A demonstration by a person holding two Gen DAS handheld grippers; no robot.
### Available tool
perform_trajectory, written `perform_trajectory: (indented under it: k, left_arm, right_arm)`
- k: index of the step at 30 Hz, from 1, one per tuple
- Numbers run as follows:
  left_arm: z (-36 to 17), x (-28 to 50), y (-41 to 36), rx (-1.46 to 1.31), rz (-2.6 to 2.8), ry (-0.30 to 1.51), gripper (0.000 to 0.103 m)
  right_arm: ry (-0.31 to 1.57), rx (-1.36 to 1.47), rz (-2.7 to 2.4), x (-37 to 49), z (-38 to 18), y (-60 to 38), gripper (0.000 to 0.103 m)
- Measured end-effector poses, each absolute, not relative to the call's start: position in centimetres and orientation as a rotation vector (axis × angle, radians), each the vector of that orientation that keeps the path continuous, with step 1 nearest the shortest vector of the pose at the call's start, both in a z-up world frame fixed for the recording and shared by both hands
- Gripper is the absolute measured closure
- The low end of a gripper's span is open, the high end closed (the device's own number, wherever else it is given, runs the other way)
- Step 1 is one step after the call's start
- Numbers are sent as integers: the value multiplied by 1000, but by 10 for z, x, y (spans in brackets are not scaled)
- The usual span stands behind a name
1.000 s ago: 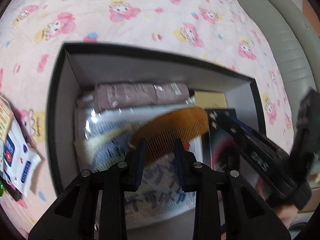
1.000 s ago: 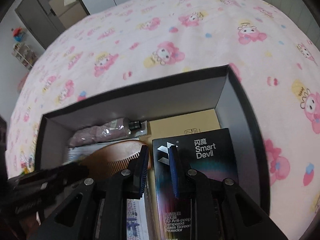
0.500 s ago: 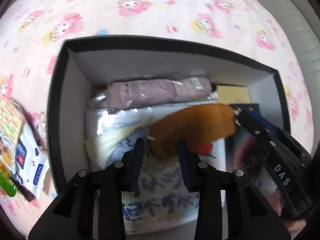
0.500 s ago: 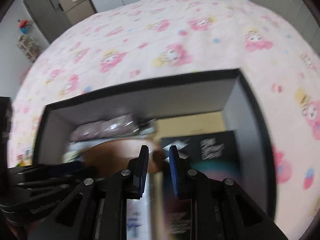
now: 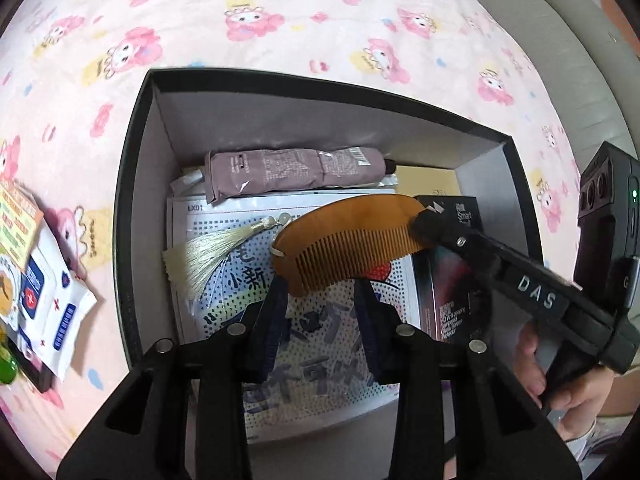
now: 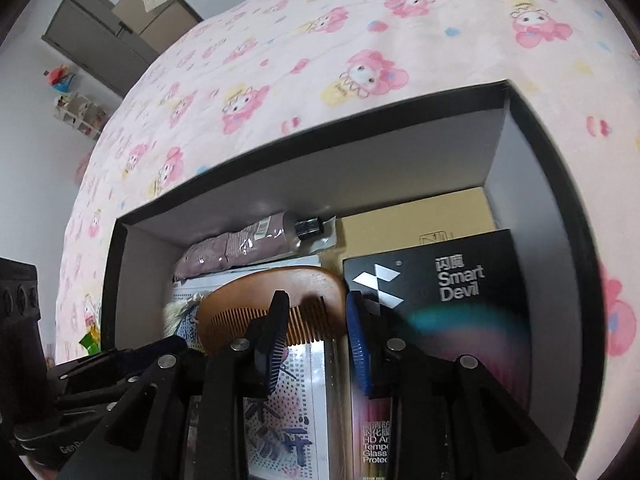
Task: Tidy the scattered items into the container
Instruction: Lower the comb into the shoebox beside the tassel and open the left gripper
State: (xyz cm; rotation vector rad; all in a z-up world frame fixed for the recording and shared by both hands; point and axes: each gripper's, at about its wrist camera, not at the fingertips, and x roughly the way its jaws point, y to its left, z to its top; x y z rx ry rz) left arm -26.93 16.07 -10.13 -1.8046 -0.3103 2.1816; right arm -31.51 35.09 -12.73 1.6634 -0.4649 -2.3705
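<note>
1. Right tongs [image 6: 316,336] are opening, the comb [image 5: 348,240] lying loose between the pads.
2. Left tongs [image 5: 322,320] are hanging part open, gripping nothing.
3. Comb is resting inside the container [image 5: 132,240] on the bed [image 5: 280,20].
4. Risk: a pad is likely snagging the teeth on withdrawal, dragging the comb out.

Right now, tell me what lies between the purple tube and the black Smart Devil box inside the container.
The wooden comb lies between the purple tube and the black Smart Devil box, resting on the dotted packet; the left wrist view shows it.
</note>
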Motion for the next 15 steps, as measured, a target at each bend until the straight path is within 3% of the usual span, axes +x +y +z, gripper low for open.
perform_trajectory:
  k: [10,15]
  left_arm:
    - [-117,-274,181,-1853,2181,-185,68]
    - [-112,-281,166,-1851,2242,-296,68]
  right_arm:
    - [-408,1711,-2385,-320,-135,356,75]
    - [-405,1672,-2305,-323,-137,340,72]
